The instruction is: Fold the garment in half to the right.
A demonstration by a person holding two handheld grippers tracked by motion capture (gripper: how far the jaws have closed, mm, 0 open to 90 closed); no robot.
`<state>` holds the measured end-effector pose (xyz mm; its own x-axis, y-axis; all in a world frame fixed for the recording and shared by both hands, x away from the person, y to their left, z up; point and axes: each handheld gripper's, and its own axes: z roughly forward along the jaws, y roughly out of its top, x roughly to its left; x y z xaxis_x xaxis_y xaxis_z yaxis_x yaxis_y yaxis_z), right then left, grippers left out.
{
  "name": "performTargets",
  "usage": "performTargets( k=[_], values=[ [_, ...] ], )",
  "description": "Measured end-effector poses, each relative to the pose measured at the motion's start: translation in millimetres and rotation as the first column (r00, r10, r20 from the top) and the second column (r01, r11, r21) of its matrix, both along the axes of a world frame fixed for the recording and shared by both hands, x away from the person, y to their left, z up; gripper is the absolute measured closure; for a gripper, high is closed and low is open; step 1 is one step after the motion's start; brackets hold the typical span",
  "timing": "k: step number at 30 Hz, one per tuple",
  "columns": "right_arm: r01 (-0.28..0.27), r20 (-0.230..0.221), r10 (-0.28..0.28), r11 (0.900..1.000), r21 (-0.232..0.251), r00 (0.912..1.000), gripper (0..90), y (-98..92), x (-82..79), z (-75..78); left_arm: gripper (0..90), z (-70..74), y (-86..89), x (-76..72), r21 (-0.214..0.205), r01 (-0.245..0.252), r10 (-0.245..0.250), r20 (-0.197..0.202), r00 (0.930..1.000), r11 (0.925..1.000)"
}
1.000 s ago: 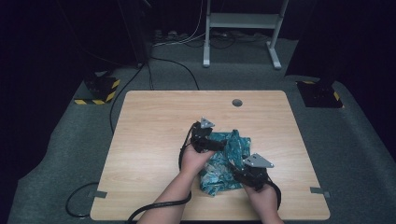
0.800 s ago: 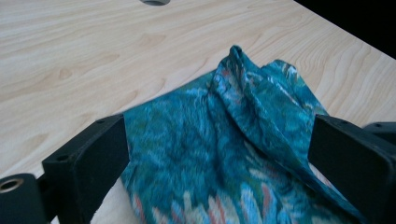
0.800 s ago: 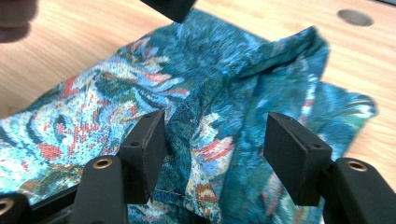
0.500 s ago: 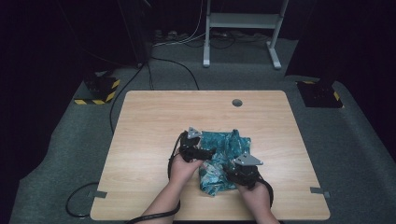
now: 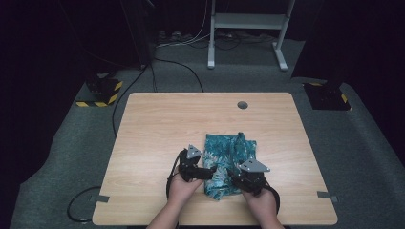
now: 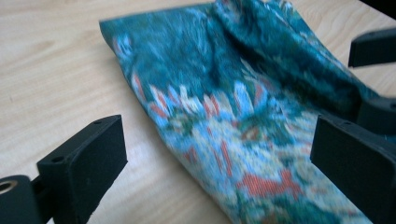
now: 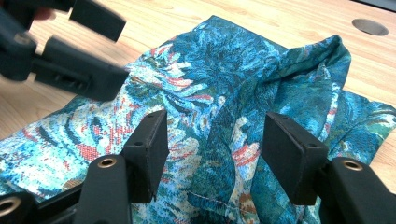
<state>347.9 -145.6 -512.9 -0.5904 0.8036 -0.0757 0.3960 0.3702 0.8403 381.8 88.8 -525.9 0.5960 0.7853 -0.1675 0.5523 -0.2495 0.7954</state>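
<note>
Teal floral woven cloth [image 5: 228, 164] lies folded and creased on the wood table [image 5: 157, 124], near edge. Your left gripper [image 6: 219, 154] gapes wide; right gripper [image 7: 212, 156] half-spread above the fabric.

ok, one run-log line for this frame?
cloth: folded on table | left gripper: open, astride cloth edge | right gripper: open over cloth

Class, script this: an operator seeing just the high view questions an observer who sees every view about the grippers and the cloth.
Operator: Are the fingers of the left gripper closed on the teal floral woven cloth?
Observer: No, they stand wide apart at the cloth's edge, pinching nothing.
Operator: And the right gripper?
Observer: Open too, straddling a raised fold.
Operator: Any cloth detail?
Observer: A stitched seam near the right fingers.
</note>
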Motion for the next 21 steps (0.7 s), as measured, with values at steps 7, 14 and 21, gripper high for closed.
performTargets(
  k=[7, 14, 21],
  values=[
    [0.009, -0.024, -0.009, 0.9995, -0.032, 0.9997, 55.2, 0.5, 5.6, -9.5, 4.0, -11.2, 3.4, -5.7, 0.005, -0.005, 0.005, -0.016, 0.9999, 1.0],
    [0.006, -0.057, -0.006, 1.0, -0.006, 0.9984, 88.3, -18.0, 4.2, -13.7, 4.0, -16.0, 4.4, -10.0, 0.005, 0.001, -0.001, -0.012, 0.9999, 1.0],
    [-0.008, -0.037, 0.013, 0.9938, 0.111, 0.9992, 88.5, -36.0, -19.4, 9.6, 3.3, -16.6, 6.2, -10.2, -0.01, -0.001, 0.0, -0.012, 0.9999, 0.9999]
  ],
)
